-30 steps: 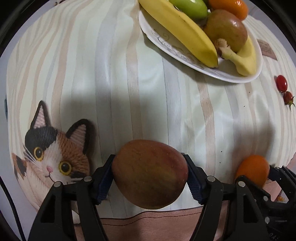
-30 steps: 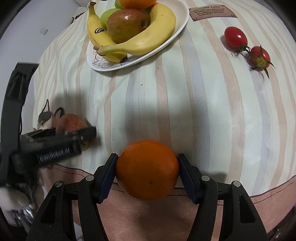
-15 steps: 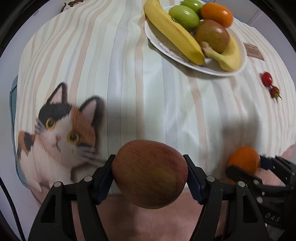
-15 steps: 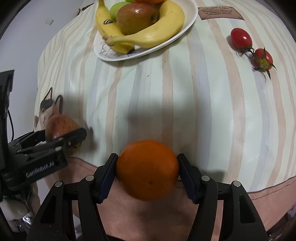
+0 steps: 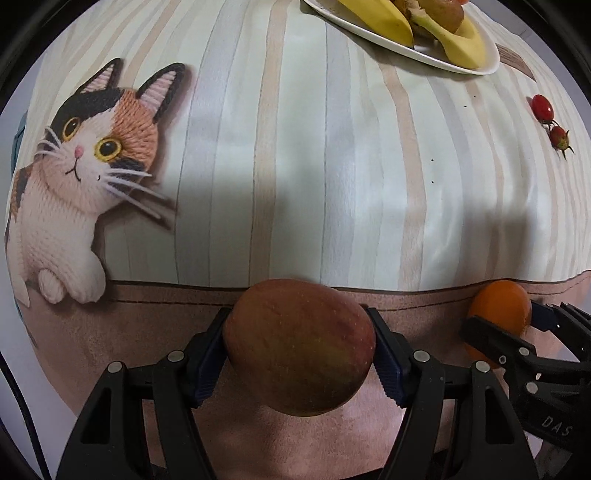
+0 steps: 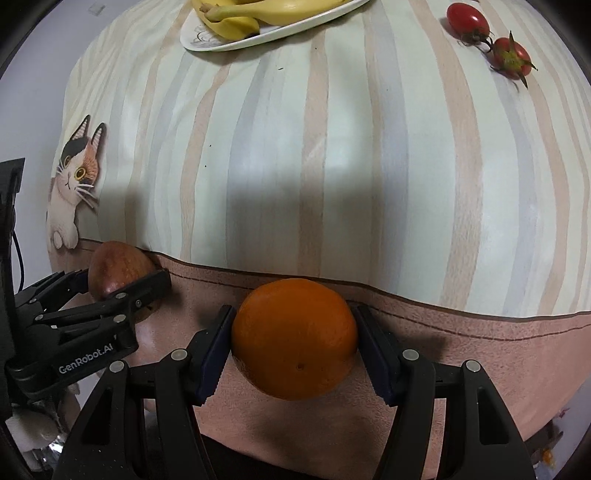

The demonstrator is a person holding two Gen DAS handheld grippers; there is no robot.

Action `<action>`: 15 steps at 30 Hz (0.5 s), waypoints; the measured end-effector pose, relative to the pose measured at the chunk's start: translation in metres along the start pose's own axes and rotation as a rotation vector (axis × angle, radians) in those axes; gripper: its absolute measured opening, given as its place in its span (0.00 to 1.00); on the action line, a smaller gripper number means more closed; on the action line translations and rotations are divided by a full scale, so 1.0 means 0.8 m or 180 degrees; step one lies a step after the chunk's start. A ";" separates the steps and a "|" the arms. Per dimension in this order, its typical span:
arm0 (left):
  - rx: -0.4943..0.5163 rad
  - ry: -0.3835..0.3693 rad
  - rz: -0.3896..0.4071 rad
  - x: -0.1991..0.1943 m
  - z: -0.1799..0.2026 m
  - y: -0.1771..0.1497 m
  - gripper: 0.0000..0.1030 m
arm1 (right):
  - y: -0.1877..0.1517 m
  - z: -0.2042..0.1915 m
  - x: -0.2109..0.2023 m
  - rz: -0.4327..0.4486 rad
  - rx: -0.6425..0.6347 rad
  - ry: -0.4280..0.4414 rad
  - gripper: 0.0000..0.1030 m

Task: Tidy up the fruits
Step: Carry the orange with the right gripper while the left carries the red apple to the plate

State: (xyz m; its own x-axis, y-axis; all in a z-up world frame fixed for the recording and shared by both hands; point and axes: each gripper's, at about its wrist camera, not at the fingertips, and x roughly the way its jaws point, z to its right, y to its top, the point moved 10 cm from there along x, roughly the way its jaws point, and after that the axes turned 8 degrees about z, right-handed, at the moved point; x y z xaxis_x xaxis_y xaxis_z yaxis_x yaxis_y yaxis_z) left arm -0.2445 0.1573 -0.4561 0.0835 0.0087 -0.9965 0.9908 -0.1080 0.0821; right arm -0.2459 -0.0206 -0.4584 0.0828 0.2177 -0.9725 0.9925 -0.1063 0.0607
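left tool [image 5: 299,354] clamped on the apple [image 5: 299,347], pads on its two flanks, fruit bulging well past the pad faces. right tool [image 6: 293,341] clamped on the orange [image 6: 293,338] the same way. both fruits sit over the brown border of the cloth at the near table [image 6: 332,166] edge; can't tell whether they rest on it or hang just above.

risks as i read them:
- round, smooth skins with narrow pad contact: any tilt or jerk could roll a fruit out, and this near the edge it likely drops off the table.
- tools are close side by side; converging on the plate [image 6: 280,35] together could clash fingers.
- plate is already crowded with bananas [image 6: 236,22] and other fruit. setting a round one on that heap may make it roll off or shove a banana over the rim.
- cherry tomatoes [image 6: 487,37] lie loose on the far right, well apart from the plate; a right-side sweep could knock them.
- squeezing harder risks bruising the apple.
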 end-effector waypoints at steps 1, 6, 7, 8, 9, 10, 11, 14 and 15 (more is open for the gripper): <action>-0.0016 -0.0002 0.0000 0.001 0.001 0.001 0.66 | -0.001 0.001 0.000 -0.0005 0.0006 -0.0008 0.65; -0.0014 0.0021 -0.0033 0.003 0.012 0.038 0.67 | -0.001 0.002 0.005 -0.0031 0.0032 -0.0025 0.66; -0.0006 0.0031 -0.0033 -0.003 0.013 0.035 0.67 | -0.002 0.002 0.006 -0.0033 0.0039 -0.0028 0.66; 0.0041 0.0055 -0.0071 -0.005 0.013 0.032 0.67 | -0.001 0.002 0.006 -0.0035 0.0046 -0.0030 0.66; 0.0043 0.0063 -0.0061 -0.006 0.014 0.032 0.67 | -0.002 0.003 0.007 -0.0036 0.0050 -0.0033 0.66; 0.0043 0.0071 -0.0049 -0.006 0.016 0.032 0.66 | -0.002 0.003 0.008 -0.0038 0.0049 -0.0038 0.67; 0.0044 0.0080 -0.0032 -0.007 0.016 0.033 0.66 | -0.002 0.005 0.011 -0.0038 0.0043 -0.0042 0.67; 0.0086 0.0124 0.0028 -0.016 0.021 0.041 0.66 | -0.002 -0.001 0.012 -0.0014 -0.0003 -0.0074 0.66; 0.0112 0.0134 0.0053 -0.019 0.022 0.042 0.66 | -0.004 -0.003 0.012 0.0000 -0.0020 -0.0079 0.66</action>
State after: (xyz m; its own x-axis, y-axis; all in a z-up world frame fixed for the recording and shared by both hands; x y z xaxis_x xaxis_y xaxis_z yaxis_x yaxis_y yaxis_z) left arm -0.2147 0.1359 -0.4388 0.1052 0.0484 -0.9933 0.9849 -0.1434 0.0973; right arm -0.2477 -0.0158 -0.4673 0.0807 0.1936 -0.9777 0.9930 -0.1003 0.0621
